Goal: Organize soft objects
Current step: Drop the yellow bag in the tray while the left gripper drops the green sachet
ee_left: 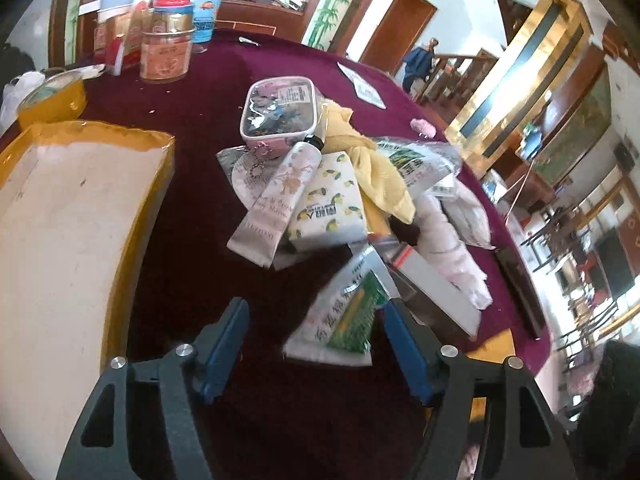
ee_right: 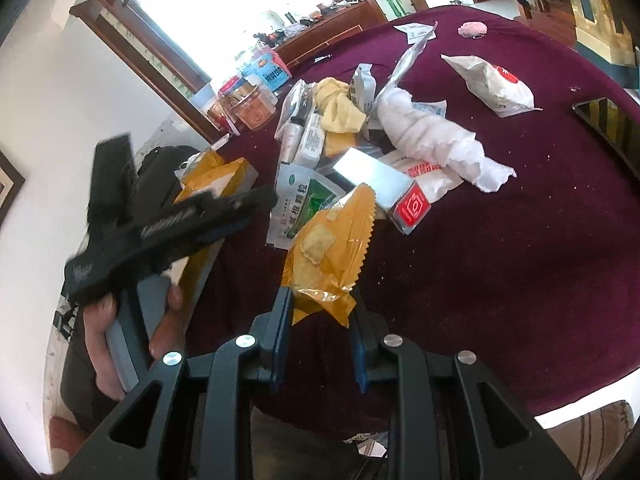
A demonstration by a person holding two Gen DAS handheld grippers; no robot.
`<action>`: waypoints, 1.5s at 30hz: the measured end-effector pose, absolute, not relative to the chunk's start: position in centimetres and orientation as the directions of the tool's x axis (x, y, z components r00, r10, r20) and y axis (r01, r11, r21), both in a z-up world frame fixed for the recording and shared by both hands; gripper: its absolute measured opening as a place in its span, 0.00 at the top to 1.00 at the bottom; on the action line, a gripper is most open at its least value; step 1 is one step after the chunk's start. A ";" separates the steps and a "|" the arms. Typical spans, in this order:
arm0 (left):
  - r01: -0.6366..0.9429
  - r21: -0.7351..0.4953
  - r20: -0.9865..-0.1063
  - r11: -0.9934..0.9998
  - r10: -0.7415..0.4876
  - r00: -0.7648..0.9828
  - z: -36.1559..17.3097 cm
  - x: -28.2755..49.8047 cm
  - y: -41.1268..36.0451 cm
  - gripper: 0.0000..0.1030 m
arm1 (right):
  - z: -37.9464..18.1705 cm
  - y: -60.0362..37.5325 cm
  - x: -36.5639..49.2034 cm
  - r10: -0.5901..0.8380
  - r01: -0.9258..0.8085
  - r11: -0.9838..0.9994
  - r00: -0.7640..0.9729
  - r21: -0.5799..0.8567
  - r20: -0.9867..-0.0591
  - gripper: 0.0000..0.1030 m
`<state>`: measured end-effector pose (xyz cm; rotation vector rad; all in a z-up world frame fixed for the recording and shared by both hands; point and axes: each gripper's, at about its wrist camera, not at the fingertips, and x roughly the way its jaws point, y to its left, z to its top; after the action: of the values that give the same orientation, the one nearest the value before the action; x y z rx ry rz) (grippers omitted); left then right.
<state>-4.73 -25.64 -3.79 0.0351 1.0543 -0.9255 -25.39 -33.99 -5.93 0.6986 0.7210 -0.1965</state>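
Soft objects lie heaped on the maroon tablecloth (ee_left: 192, 200); taking the green-and-white sachet (ee_left: 340, 316) as landmark, the yellow-rimmed tray (ee_left: 80, 216) sits well to its left, and beyond it are the hand-cream tube (ee_left: 272, 196), lemon-print tissue pack (ee_left: 328, 208), yellow cloth (ee_left: 376, 168) and pale rolled towel (ee_left: 452, 240). Left gripper (ee_left: 316, 344) is spread wide, fingers either side of the sachet's near end, contact unclear. Right gripper (ee_right: 320, 316), just near-side of the sachet, is pinched on a yellow snack packet (ee_right: 324, 252).

Left wrist view looks steeply down, close over the green-and-white sachet (ee_left: 344, 316). Right wrist view faces the same sachet (ee_right: 304, 204) from nearer the table edge; both share the pile behind it.
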 end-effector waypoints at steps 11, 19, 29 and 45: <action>0.651 -0.506 -0.741 0.566 -0.671 0.007 -7.2 -4.4 -25.6 1.00 | -6.9 -34.1 -25.4 0.078 0.390 0.748 0.751 0.537 -0.655 0.75; 0.533 -0.636 -0.641 0.558 -0.767 0.040 -4.4 -4.9 -17.4 1.00 | -3.2 -31.2 -22.5 0.133 0.267 0.805 0.788 0.529 -0.601 0.75; 0.361 -0.646 -0.611 0.672 -0.739 0.282 -1.2 -2.1 -1.1 1.00 | 0.3 -19.3 -9.4 0.273 0.050 0.900 0.708 0.433 -0.651 0.75; 0.328 -0.582 -0.715 0.744 -0.660 0.228 -4.2 1.2 0.5 0.75 | -4.6 -17.2 -4.0 0.236 0.218 0.894 0.512 0.391 -0.826 0.53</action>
<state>1.17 0.53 -4.25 -0.3391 1.1535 -0.6990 -3.99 -17.22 -4.61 0.4857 1.0443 0.0116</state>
